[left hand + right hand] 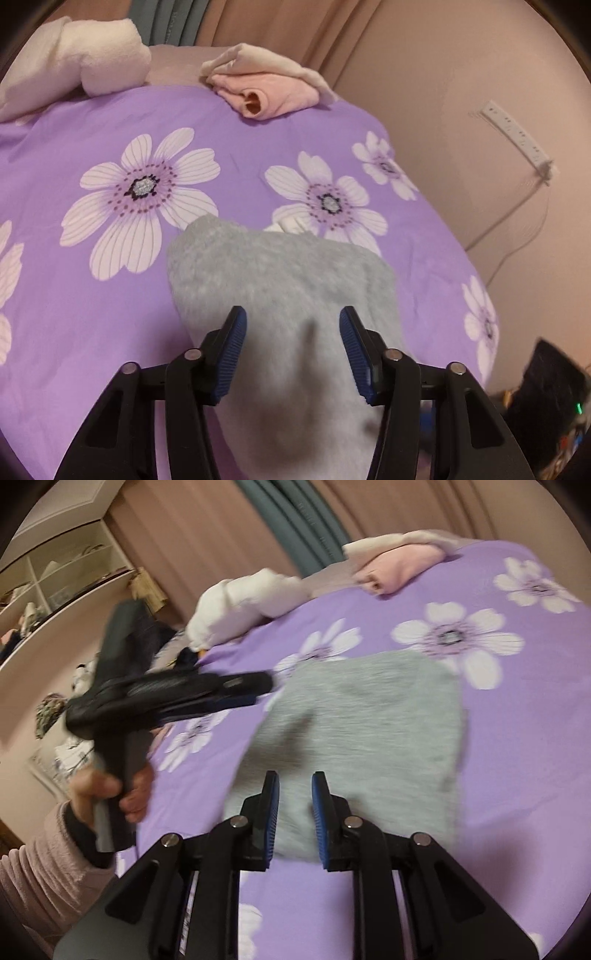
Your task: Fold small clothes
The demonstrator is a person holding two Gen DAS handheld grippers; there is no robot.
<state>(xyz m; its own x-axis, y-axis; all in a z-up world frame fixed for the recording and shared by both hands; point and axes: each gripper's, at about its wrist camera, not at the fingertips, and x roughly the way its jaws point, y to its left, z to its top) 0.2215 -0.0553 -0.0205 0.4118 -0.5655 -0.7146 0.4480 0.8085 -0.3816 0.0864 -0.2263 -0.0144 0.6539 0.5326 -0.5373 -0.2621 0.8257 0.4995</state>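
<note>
The bed (258, 147), under a purple flowered cover, took up most of both views, with beige curtains (369, 37) behind and a shelf unit (55, 572) at the far side. A white bundle (92, 55) and a pink folded garment (266, 92) lay near its far edge. The grey garment (277, 277) lay flat mid-bed, apparently folded. The left hand-held gripper (293, 350) hovered above it, jaws part open, nothing pinched. The right hand-held gripper (294, 819) stood with only a narrow gap, empty, at the cloth's near edge. Risk, as I judged it: either set of fingers could snag the soft knit while over it and drag the fold open, since the cover would give little grip.
</note>
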